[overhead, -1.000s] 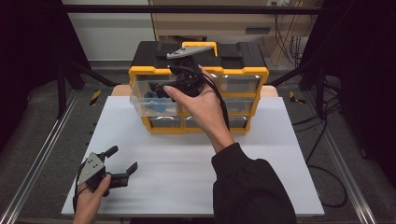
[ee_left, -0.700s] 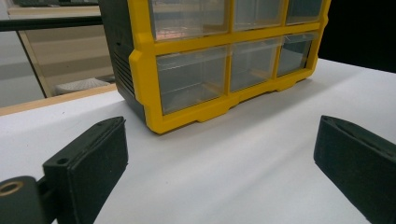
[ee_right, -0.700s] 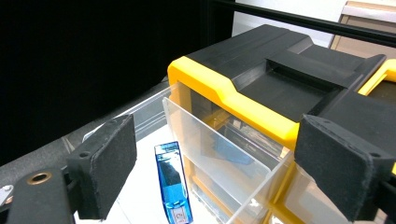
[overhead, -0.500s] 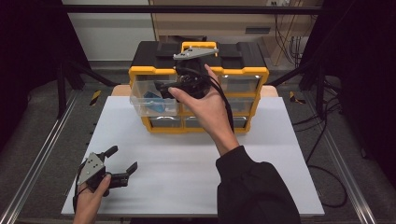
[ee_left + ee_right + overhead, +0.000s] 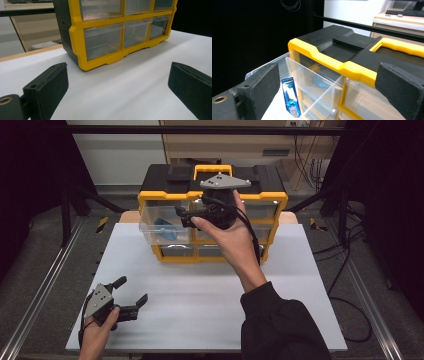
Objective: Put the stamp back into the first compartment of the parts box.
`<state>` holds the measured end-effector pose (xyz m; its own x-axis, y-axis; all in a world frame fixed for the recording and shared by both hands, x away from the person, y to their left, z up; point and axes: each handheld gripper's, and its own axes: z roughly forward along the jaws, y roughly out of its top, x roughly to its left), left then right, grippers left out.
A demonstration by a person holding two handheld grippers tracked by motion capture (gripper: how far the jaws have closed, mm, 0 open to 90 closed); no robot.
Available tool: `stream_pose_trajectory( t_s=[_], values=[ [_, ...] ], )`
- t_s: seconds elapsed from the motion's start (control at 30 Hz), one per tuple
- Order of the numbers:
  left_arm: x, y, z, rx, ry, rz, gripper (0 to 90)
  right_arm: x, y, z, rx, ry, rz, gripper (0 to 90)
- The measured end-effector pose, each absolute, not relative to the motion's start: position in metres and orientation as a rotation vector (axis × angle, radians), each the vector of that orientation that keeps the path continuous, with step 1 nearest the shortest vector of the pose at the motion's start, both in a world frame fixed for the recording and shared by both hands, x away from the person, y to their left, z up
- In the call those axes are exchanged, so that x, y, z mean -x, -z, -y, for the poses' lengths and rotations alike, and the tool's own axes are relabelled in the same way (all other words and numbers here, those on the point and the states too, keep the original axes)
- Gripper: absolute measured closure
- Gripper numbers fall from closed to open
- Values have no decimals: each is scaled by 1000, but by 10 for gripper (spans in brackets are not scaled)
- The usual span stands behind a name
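A yellow and black drawer organizer (image 5: 260, 200) stands at the back of the white table (image 5: 200, 310). Its top-left clear drawer (image 5: 150, 227) is pulled out, and a small blue packet (image 5: 163, 228) stands inside it. My right gripper (image 5: 182, 218) hovers just right of that drawer, pointing left, open and empty. In the right gripper view the blue packet (image 5: 290, 100) leans in the drawer (image 5: 312, 75) below my wide-apart jaws. My left gripper (image 5: 131, 290) rests open near the table's front left corner and faces the organizer (image 5: 112, 37).
The organizer's other clear drawers (image 5: 217, 251) sit closed. A yellow carry handle (image 5: 213, 169) lies on its black lid. Metal rails (image 5: 40, 290) run along both sides of the table. Dark stands and cables (image 5: 345, 265) are at the right.
My right gripper has lifted and turned in front of the organizer, its grey plate now facing up. The left gripper has stayed put.
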<state>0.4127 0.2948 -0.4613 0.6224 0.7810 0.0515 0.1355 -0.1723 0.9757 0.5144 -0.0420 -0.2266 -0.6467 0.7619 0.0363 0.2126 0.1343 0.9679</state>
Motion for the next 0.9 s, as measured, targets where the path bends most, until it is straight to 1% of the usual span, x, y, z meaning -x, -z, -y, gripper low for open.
stream_pose_trajectory(
  t_s=[0.47,0.9],
  values=[
    [-413,462,-296,-1670,-687,-769,26,-509,231,63,-942,-1532,-1860,55],
    [-413,462,-293,-1679,-688,-764,26,-502,234,91,-959,-1512,-1810,27]
  ],
)
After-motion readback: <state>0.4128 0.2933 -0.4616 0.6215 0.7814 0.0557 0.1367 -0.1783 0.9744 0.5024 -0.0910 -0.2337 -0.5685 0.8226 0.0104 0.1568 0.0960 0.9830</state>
